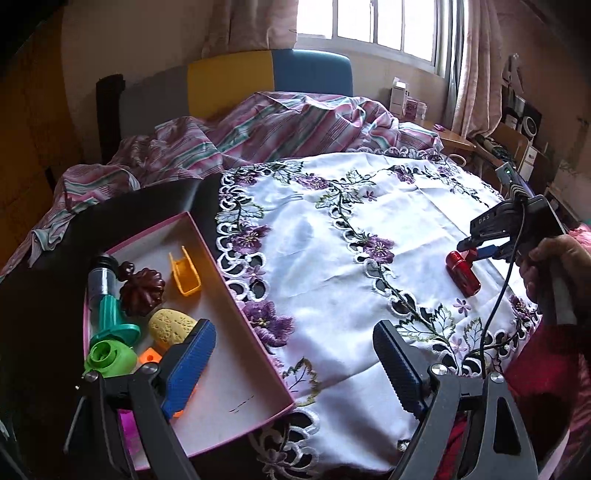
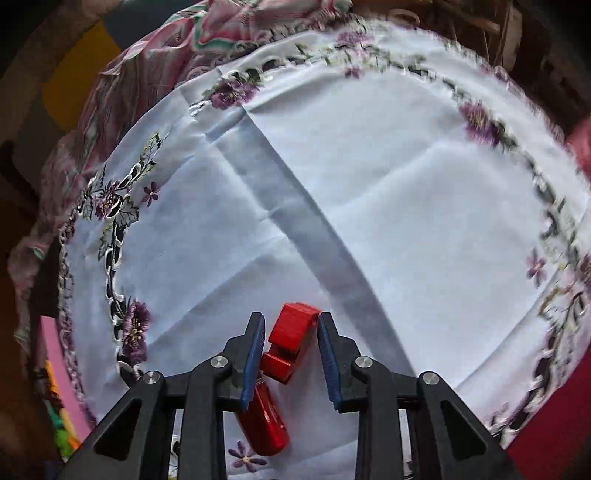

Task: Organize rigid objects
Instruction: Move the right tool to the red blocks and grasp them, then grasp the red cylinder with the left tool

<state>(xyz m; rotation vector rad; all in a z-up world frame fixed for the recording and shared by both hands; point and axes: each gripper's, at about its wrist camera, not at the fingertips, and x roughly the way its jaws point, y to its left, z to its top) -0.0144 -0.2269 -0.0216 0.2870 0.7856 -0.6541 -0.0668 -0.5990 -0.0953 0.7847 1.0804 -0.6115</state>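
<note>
On a bed-side table draped in a white embroidered cloth [image 2: 388, 192], the right gripper [image 2: 291, 325] comes down over a red plastic toy [image 2: 291, 336], the last loose piece on the cloth. Its jaws stand narrowly apart around the toy's blocky head, one corner seeming to touch the right-hand pad; whether they are truly clamped on it cannot be told. The toy's glossy round handle runs back under the left finger (it looks slick, and likely to roll). The piece appears light, hard and hollow, so the flat-sided head is probably the safer place to pinch than the smooth barrel.

The left gripper [image 1: 295, 365], jaws wide apart and holding nothing, hangs over the near corner of a pink-edged box [image 1: 236, 295] at the cloth's left border. In the box lie a green funnel-like tool [image 1: 114, 317], a brown ridged mould [image 1: 142, 291], an orange scoop [image 1: 184, 277] and a yellow sponge-like lump [image 1: 171, 326].

The cloth is thin and creased, liable to slide if dragged. Behind it, a rumpled striped quilt [image 1: 221, 136], a yellow-and-blue headboard [image 1: 266, 77] and a bright curtained window [image 1: 380, 26].
</note>
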